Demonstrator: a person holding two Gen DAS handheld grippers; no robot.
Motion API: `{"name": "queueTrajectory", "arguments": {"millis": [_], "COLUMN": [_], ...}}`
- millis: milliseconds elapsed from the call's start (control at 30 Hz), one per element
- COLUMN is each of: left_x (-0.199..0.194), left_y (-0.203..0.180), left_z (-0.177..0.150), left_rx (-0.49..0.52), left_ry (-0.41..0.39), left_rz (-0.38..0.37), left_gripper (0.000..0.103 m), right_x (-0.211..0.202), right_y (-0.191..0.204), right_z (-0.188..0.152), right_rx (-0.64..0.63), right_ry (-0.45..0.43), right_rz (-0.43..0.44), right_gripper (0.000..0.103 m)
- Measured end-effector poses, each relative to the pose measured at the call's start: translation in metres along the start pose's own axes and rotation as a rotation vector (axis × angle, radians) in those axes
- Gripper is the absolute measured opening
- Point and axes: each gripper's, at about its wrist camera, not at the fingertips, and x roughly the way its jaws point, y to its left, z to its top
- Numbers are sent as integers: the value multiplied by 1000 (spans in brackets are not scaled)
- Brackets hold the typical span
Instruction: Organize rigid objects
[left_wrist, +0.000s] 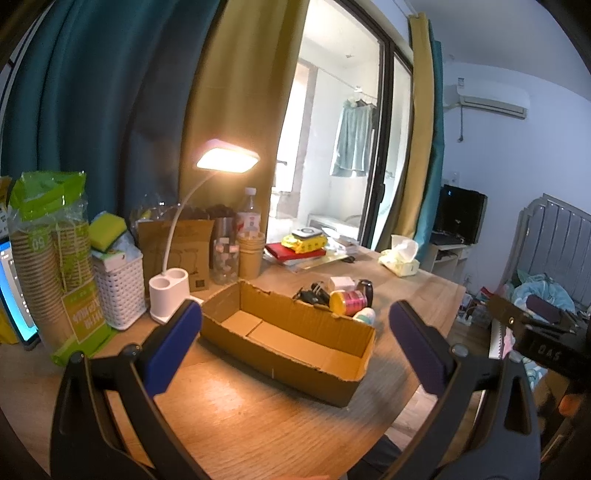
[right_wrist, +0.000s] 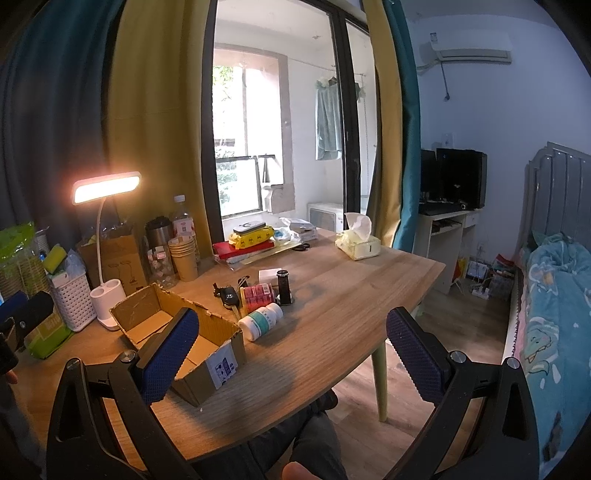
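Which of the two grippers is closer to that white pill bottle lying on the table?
Right. The right gripper hangs open just short of the white pill bottle; the left gripper, also open, faces it across the cardboard box.

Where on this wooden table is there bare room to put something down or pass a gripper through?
Bare wood runs from the white pill bottle to the table's right edge, below the yellow tissue box, and along the near edge before the open cardboard box, itself empty. Crowded: the back-left row around the lit white desk lamp and the cluster around the black keys.
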Motion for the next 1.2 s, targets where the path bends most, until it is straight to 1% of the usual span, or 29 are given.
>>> {"name": "queueTrajectory", "arguments": {"millis": [367, 600, 733, 900, 1000, 1067, 1200], "left_x": [4, 16, 34, 64, 88, 103, 139], "left_y": [3, 3, 4, 3, 2, -1, -1], "left_z": [4, 3, 1, -4, -9, -14, -29], "left_rx": [-13, -21, -35, -52, -91, -97, -91], "left_ry": [1, 29, 65, 111, 145, 163, 252], "left_rz": [9, 12, 15, 52, 75, 100, 162], "left_gripper": [102, 102, 102, 102, 102, 102, 102], "right_x": [2, 13, 26, 53, 69, 78, 98], "right_y": [0, 3, 2, -3, -6, -8, -13], "right_z": [1, 6, 8, 7, 5, 3, -2], "right_rx": [-5, -18, -22, -24, -20, -16, -11], "right_ry": [4, 25, 36, 68, 88, 99, 128], "right_rz": [5, 14, 19, 30, 40, 44, 62], "right_gripper": [103, 103, 103, 103, 103, 103, 103]}}
